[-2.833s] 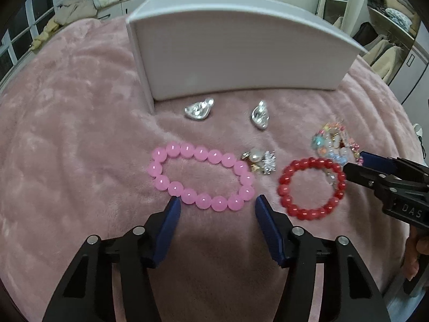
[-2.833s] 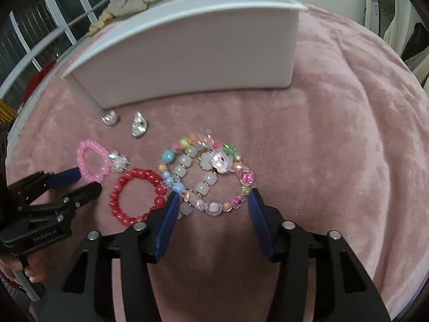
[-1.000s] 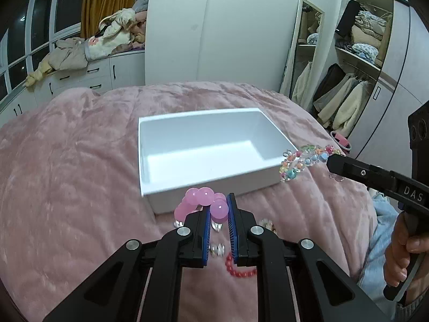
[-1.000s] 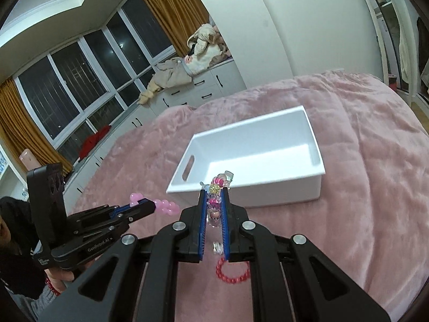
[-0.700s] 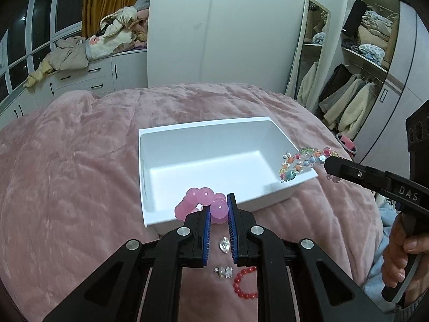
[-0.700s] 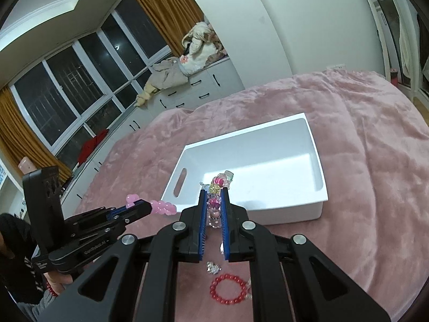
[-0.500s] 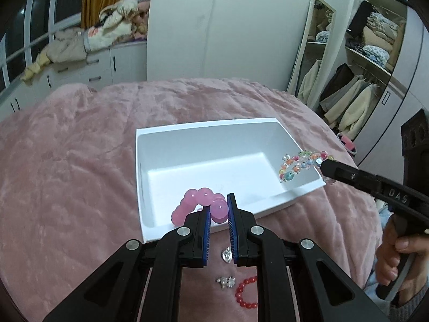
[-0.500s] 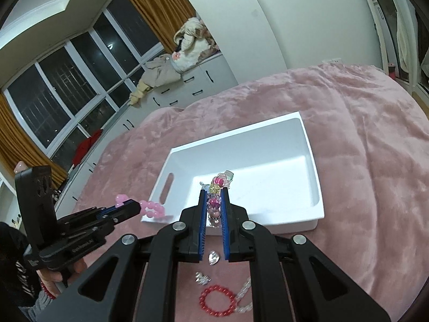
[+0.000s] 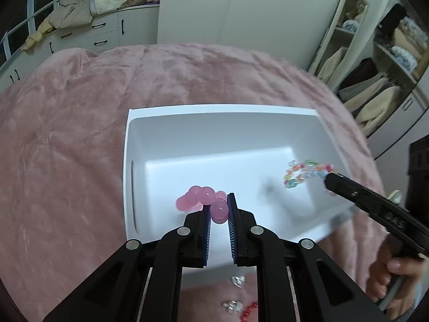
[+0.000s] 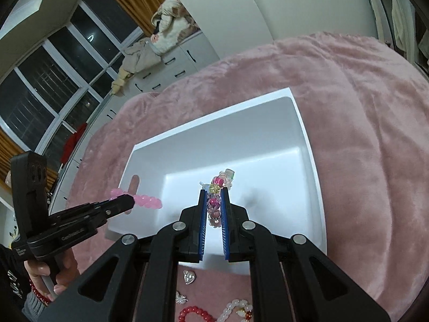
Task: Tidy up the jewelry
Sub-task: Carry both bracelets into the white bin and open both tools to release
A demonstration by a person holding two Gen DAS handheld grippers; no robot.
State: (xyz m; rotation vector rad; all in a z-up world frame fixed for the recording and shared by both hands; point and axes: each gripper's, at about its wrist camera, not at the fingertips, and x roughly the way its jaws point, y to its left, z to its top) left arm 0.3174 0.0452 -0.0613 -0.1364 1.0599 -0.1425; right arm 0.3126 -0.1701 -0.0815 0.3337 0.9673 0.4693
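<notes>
My left gripper [image 9: 218,206] is shut on the pink bead bracelet [image 9: 197,201], which hangs over the inside of the white box [image 9: 214,134], near its left front. The same bracelet [image 10: 146,200] shows at the left of the right wrist view, in the left gripper [image 10: 128,201]. My right gripper [image 10: 215,201] is shut on the multicoloured bead bracelet [image 10: 218,187], held above the box [image 10: 241,147] interior. In the left wrist view that bracelet [image 9: 303,173] dangles from the right gripper [image 9: 329,178] over the box's right side.
The box sits on a pink plush blanket [image 9: 67,134]. In front of it lie a red bead bracelet [image 10: 194,314], a white bead bracelet [image 10: 236,307], a silver heart charm [image 10: 189,277] and a small silver piece [image 10: 181,299]. A person's hands hold both grippers.
Both grippers, each with its bracelet, have moved forward and down from in front of the box to above its inside. The loose jewelry has slid toward the bottom edge of both views.
</notes>
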